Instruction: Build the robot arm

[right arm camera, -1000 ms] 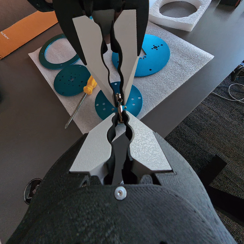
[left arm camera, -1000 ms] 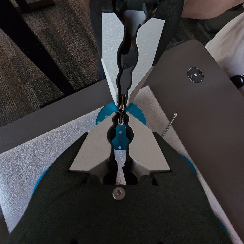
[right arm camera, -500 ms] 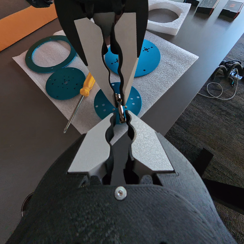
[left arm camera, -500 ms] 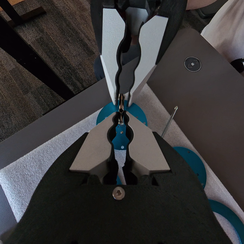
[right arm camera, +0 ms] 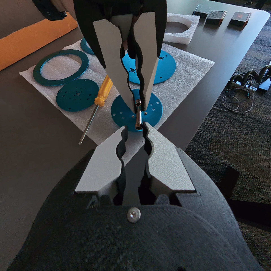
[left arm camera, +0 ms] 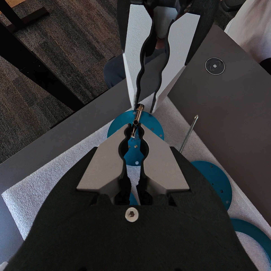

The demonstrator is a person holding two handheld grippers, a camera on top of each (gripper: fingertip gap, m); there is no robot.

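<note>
My left gripper [left arm camera: 134, 124] is shut on a small bent metal socket tube [left arm camera: 137, 115] and holds it above a blue holed disc [left arm camera: 149, 121] on white foam sheet [left arm camera: 58, 176]. My right gripper [right arm camera: 134, 126] faces it tip to tip with its jaws apart. The tube's free end [right arm camera: 138, 121] lies between those open tips, close to the right finger [right arm camera: 146, 129]. In the right wrist view the left gripper [right arm camera: 139, 110] pinches the tube's far end over the same disc [right arm camera: 123, 117]. In the left wrist view the right gripper [left arm camera: 143, 110] shows open, one tip touching the tube.
A yellow-handled screwdriver [right arm camera: 103, 93] lies on the foam beside the disc. Another small disc [right arm camera: 77, 95], a ring [right arm camera: 44, 76] and a large disc [right arm camera: 165, 68] lie farther back. A foam block [right arm camera: 180, 29], orange cardboard [right arm camera: 29, 39] and small dark boxes [right arm camera: 217, 16] sit beyond. The table edge [right arm camera: 198, 124] drops to carpet. My left and right fingertips are right by each other.
My right gripper's jaws have opened off the metal tube, which both grippers gripped before. My left gripper still holds it, and the tube now tilts a little.
</note>
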